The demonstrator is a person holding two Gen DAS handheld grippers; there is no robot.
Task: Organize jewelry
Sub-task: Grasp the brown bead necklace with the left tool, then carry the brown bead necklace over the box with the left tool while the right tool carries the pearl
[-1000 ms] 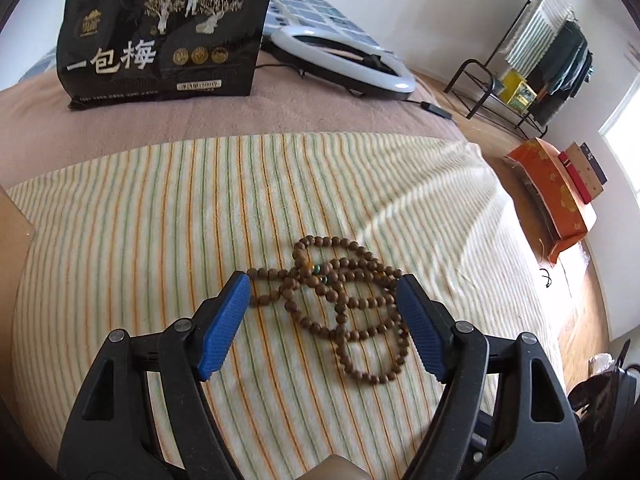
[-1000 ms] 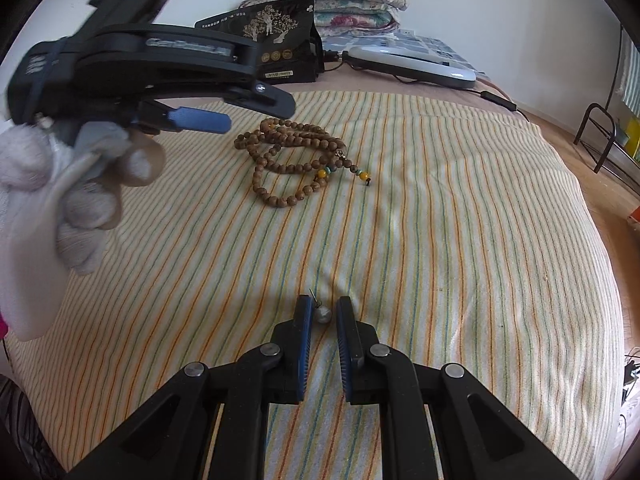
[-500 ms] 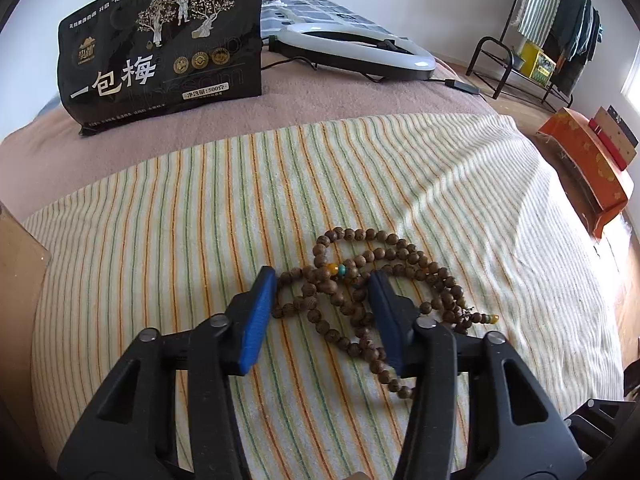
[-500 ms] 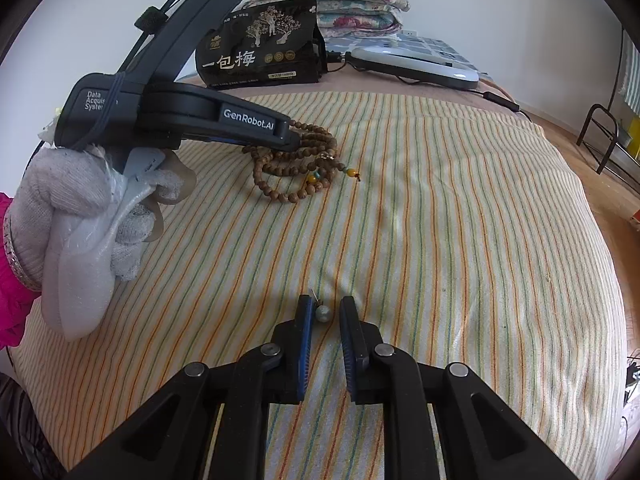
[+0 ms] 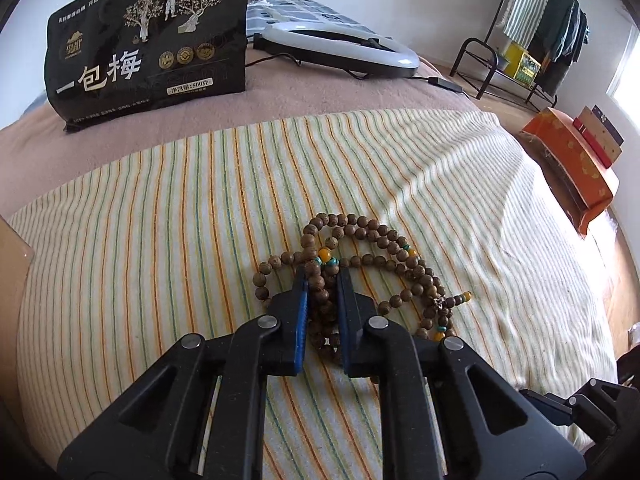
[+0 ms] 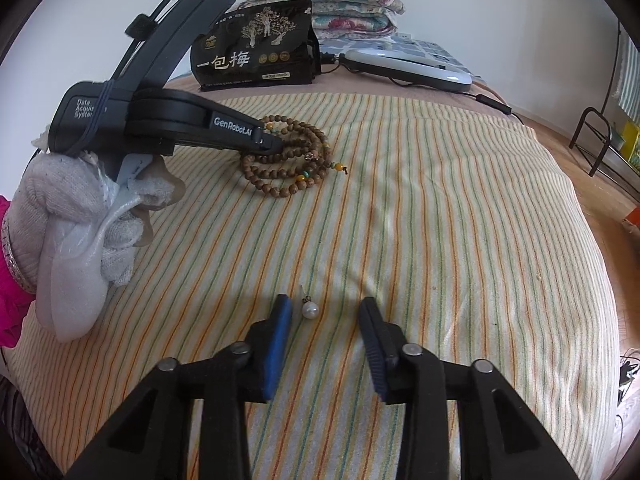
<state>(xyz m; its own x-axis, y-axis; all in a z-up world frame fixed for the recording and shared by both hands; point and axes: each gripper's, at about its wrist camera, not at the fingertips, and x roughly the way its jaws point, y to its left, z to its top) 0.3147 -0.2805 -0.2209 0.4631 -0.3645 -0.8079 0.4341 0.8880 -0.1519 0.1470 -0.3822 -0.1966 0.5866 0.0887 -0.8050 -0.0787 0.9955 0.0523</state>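
Surface: a striped cloth (image 5: 160,216) spread over a bed, with a brownish blanket (image 5: 320,96) beyond it. Ahead of both claws stand a black snack bag (image 5: 148,40) and a white ring light (image 5: 340,46); a clothes rack (image 5: 540,40) is off to the right.

The left gripper (image 5: 322,280) is clamped on several strands of the wooden bead necklace (image 5: 380,256), which lies coiled on the cloth around and ahead of its tips.

The right gripper (image 6: 324,312) stands open, and only its view shows a pearl earring (image 6: 310,310) lying on the cloth just inside its left finger, apparently untouched. That view also shows the gloved left hand (image 6: 80,208) and folded quilts (image 6: 352,4) behind the bag.
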